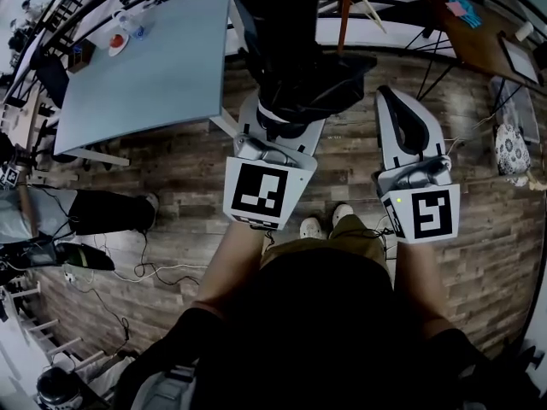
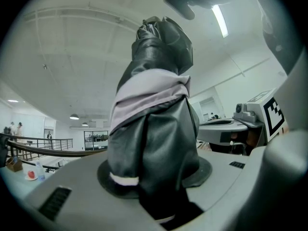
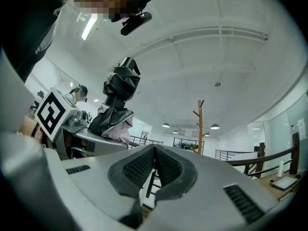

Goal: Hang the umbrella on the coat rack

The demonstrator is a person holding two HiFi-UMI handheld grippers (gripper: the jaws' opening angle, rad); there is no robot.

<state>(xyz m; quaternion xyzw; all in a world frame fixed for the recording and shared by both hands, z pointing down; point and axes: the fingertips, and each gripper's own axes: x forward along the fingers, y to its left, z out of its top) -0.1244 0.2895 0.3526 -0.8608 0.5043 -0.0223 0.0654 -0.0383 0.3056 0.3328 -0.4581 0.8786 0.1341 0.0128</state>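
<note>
An open-plan office loft is suggested by a pale blue worktop (image 1: pixel 162 67) set on a wood-plank floor (image 1: pixel 171 165), a black metal railing (image 2: pixel 43 151), a wooden coat rack (image 3: pixel 199 124) and strip ceiling lighting (image 2: pixel 220 20).

Wood-plank floor (image 1: pixel 171 178), pale grey table (image 1: pixel 162 67), white ceiling (image 3: pixel 202 57) overhead.

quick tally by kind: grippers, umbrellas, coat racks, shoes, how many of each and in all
grippers: 2, left gripper and right gripper
umbrella: 1
coat rack: 1
shoes: 2
total: 6
</note>
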